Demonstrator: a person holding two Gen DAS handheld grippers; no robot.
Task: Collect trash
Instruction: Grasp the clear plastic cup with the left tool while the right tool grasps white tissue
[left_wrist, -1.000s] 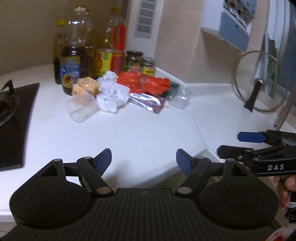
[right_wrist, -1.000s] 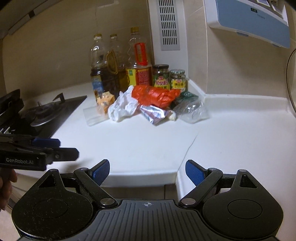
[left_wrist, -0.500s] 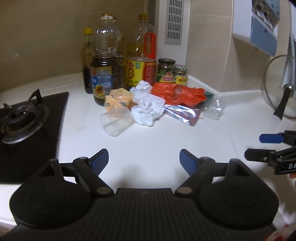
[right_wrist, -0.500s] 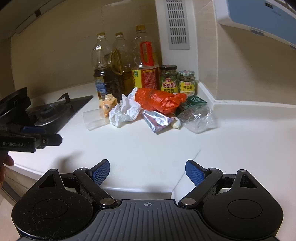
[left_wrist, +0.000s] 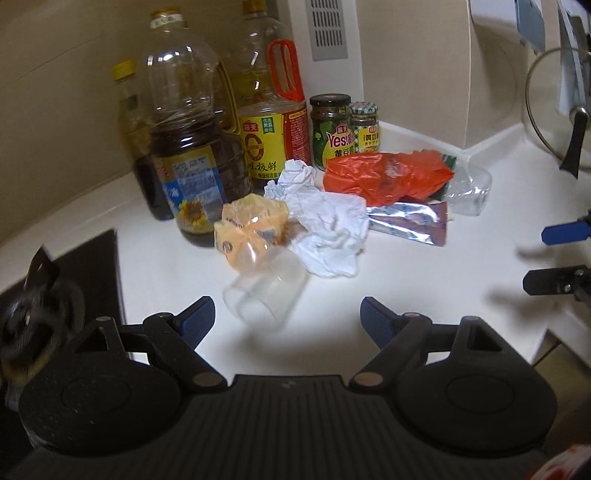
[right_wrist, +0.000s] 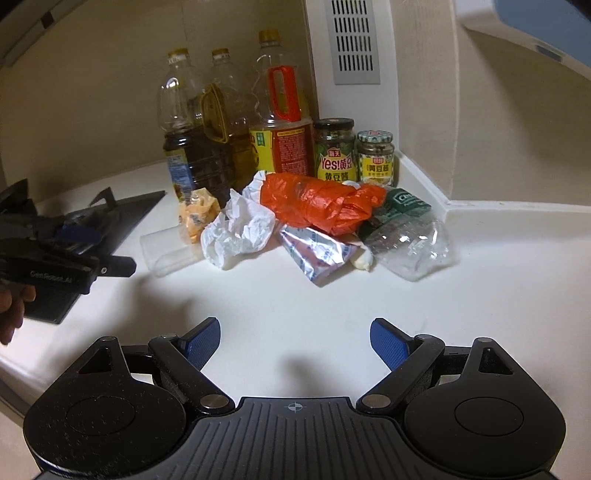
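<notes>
Your left tool (left_wrist: 286, 319) is spread wide with nothing between its blue pads, and it points at the clear plastic cup (left_wrist: 264, 293) lying on its side just ahead of it on the white counter (left_wrist: 424, 280). Your right tool (right_wrist: 295, 341) is likewise wide apart and empty, over bare counter, well short of the trash.

The trash sits in a loose heap toward the corner of the counter. Behind the cup and touching it is a crinkled orange-yellow snack wrapper (left_wrist: 251, 221). Beside that lies a crumpled white paper wad (left_wrist: 327, 221), and behind the paper a bunched red-orange plastic bag (left_wrist: 384, 177). A flattened silver foil pouch (left_wrist: 406, 221) lies in front of the bag, and a crushed clear plastic bottle with a green label (right_wrist: 410, 236) lies at the heap's far right end.

Against the wall behind the heap stand three tall oil bottles (left_wrist: 192, 162) and two glass jars with yellow-green labels (left_wrist: 332, 129). A black gas hob (left_wrist: 48, 295) lies at your left.
</notes>
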